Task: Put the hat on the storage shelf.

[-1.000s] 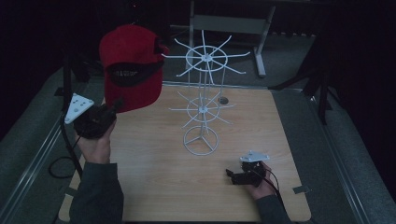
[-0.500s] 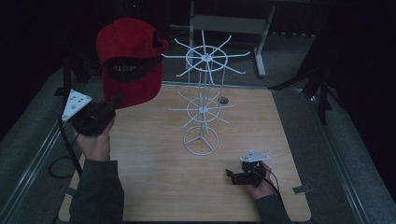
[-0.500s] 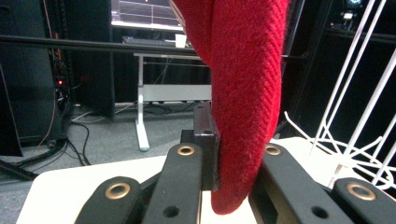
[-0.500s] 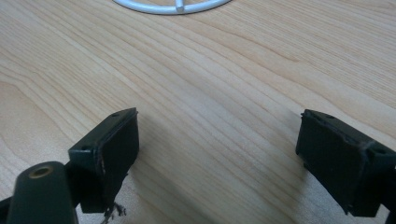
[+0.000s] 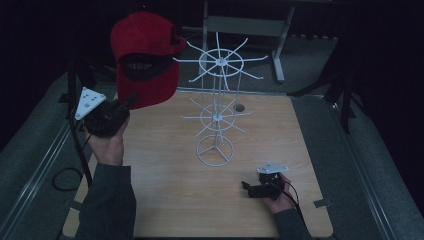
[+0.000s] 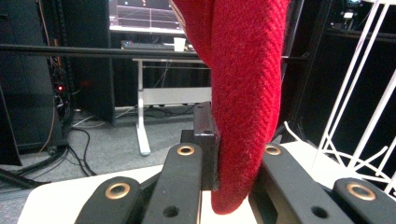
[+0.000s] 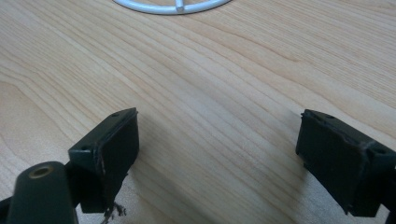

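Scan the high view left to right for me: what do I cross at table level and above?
Left hand-held gripper → red cap it grips → white wire rack → right hand-held gripper resting open on the wooden table.

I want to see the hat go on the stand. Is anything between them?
No, just air. In the high view the red hat, held up by the left tool, hangs beside the white stand's top.
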### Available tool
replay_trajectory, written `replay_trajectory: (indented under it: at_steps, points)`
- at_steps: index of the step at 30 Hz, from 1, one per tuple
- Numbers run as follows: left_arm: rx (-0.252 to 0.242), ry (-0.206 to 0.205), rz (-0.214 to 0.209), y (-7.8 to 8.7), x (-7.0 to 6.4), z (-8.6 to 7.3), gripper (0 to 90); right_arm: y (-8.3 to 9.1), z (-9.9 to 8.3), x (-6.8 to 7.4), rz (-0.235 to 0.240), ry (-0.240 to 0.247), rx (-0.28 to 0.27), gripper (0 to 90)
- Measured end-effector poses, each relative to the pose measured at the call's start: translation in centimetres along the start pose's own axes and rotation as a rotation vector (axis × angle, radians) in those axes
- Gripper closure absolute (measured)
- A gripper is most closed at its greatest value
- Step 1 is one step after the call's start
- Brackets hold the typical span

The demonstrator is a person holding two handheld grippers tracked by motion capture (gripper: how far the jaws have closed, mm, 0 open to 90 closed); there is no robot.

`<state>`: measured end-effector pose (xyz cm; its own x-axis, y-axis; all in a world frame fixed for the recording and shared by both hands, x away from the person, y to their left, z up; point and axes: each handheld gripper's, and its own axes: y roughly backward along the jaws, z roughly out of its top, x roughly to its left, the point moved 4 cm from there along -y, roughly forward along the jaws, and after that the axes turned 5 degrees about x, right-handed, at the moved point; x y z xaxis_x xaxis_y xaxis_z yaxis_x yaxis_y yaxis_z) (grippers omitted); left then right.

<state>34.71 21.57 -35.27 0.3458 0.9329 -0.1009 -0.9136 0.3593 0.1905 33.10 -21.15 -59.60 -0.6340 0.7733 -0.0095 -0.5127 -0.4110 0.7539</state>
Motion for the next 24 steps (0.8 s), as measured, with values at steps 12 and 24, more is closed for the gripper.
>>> replay_trajectory:
  at_steps: [12,24]
  points:
    - [-0.008,0.017,-0.011,-1.3,-0.2,0.8,86.0,0.0,0.0,0.0,0.000,-0.001,0.000,13.1]
    - [-0.046,0.020,-0.050,-1.2,-0.6,1.6,85.9,0.0,0.0,0.0,0.000,-0.001,0.000,13.1]
